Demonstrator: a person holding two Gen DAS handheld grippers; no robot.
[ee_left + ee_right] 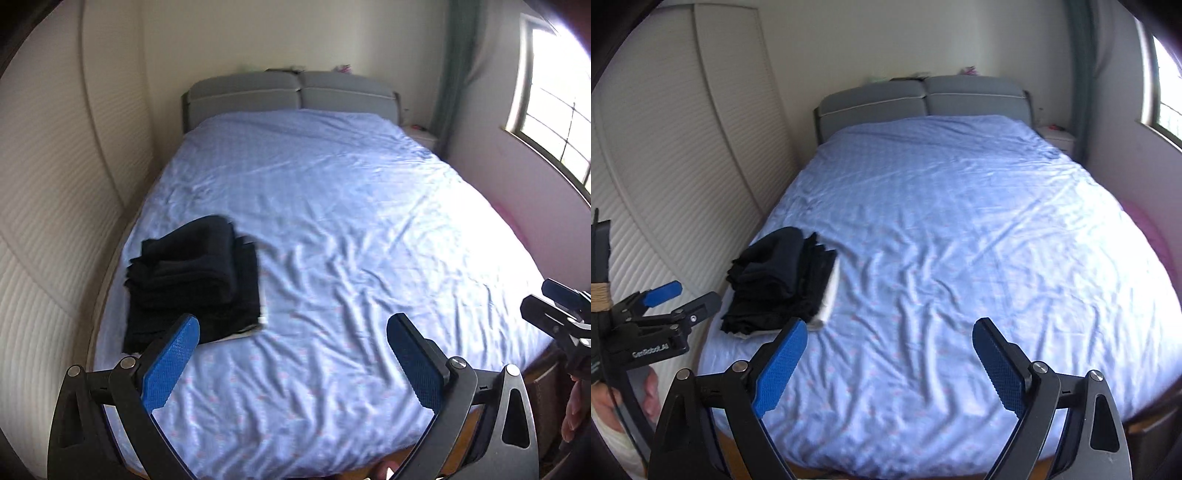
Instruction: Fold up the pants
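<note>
A stack of folded black pants lies on the near left part of the blue bed sheet, with a white garment edge under it; it also shows in the right wrist view. My left gripper is open and empty, held above the near edge of the bed, just right of the stack. My right gripper is open and empty above the near middle of the sheet. The left gripper shows at the left edge of the right wrist view, and the right gripper at the right edge of the left wrist view.
A grey padded headboard stands at the far end. A ribbed white wardrobe runs along the left side. A window, green curtain and small white nightstand are at the right. Something pink lies beside the bed's right edge.
</note>
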